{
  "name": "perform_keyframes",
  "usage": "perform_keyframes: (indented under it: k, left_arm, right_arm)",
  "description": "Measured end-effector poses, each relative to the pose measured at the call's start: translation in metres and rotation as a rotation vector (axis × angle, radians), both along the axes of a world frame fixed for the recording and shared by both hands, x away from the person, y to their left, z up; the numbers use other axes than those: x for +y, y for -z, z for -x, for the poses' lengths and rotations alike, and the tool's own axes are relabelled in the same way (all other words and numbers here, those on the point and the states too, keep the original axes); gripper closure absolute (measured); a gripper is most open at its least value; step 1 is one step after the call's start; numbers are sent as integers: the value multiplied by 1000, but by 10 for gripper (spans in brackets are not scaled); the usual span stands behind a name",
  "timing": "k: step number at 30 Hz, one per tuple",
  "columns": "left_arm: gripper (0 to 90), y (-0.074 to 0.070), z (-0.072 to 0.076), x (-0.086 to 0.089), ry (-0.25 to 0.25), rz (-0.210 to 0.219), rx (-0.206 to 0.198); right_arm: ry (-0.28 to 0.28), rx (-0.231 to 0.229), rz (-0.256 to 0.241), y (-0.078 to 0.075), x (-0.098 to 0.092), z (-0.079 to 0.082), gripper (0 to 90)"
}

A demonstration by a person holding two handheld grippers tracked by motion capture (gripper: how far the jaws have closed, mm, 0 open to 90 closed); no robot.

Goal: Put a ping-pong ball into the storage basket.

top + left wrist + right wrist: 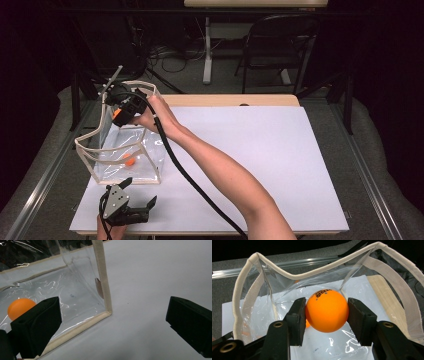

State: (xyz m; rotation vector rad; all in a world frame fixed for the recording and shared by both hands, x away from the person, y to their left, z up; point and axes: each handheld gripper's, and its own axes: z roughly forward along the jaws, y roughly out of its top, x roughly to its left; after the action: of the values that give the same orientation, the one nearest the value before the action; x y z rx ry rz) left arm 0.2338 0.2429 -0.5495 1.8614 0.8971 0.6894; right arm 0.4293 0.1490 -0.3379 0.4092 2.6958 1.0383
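Observation:
A clear plastic bag [125, 150] with beige trim stands open at the left of the white mat. My right gripper [120, 111] hangs over its mouth, shut on an orange ball [116, 114]. In the right gripper view that ball [327, 310] sits squeezed between the two jaws of the right gripper [325, 311], above the bag's rim [317, 272]. A second orange ball [129, 160] lies on the bag's floor. My left gripper [139, 192] rests near the front edge, open and holding nothing. In the left gripper view, the left gripper [112, 325] faces the bag's corner [107, 312] and the inner ball [18, 308].
The white mat [260, 150] stretches to the right of the bag. A wooden table edge [235, 100] runs along the back. Behind the table stand a dark folding chair [280, 45] and a table leg [206, 50] with cables on the floor.

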Motion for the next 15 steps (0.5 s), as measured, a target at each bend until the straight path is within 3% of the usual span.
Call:
perform_keyframes:
  k: [15]
  left_arm:
    - [1, 0, 0, 0, 2, 1, 0]
  right_arm:
    - [-13, 14, 27, 9, 12, 5, 504]
